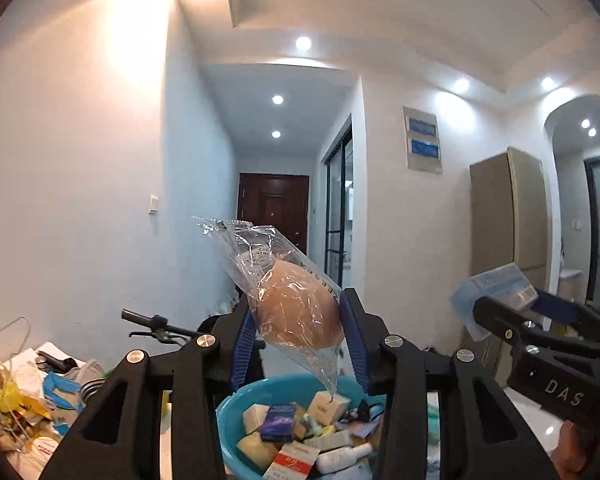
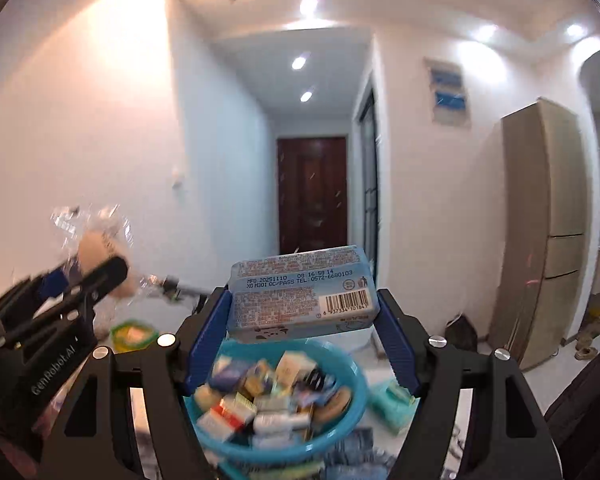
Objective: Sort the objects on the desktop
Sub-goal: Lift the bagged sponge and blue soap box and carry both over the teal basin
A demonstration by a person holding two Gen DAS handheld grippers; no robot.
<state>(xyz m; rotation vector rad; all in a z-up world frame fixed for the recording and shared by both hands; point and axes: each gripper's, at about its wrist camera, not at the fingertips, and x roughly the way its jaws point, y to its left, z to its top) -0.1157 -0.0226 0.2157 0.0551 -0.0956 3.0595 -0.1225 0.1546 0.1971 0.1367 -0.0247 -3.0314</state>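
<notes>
My left gripper point(image 1: 298, 312) is shut on a tan round bun in a clear plastic wrapper point(image 1: 296, 308), held in the air above a blue plastic basin point(image 1: 228, 412) full of several small boxes and sachets. My right gripper point(image 2: 304, 304) is shut on a light blue pack of wet wipes point(image 2: 300, 292), barcode side facing the camera, also above the basin point(image 2: 356, 384). In the left wrist view the right gripper point(image 1: 504, 312) with the blue pack point(image 1: 496, 288) shows at the right. In the right wrist view the left gripper point(image 2: 96, 276) with the bun point(image 2: 96, 248) shows blurred at the left.
A heap of papers, yellow bags and a wire hanger point(image 1: 16, 392) lies at the left. A green-lidded box point(image 2: 132, 334) and a teal pack point(image 2: 392, 400) sit near the basin. Beyond are a bicycle handlebar point(image 1: 148, 322), a hallway door point(image 2: 312, 196) and a tall cabinet point(image 2: 544, 232).
</notes>
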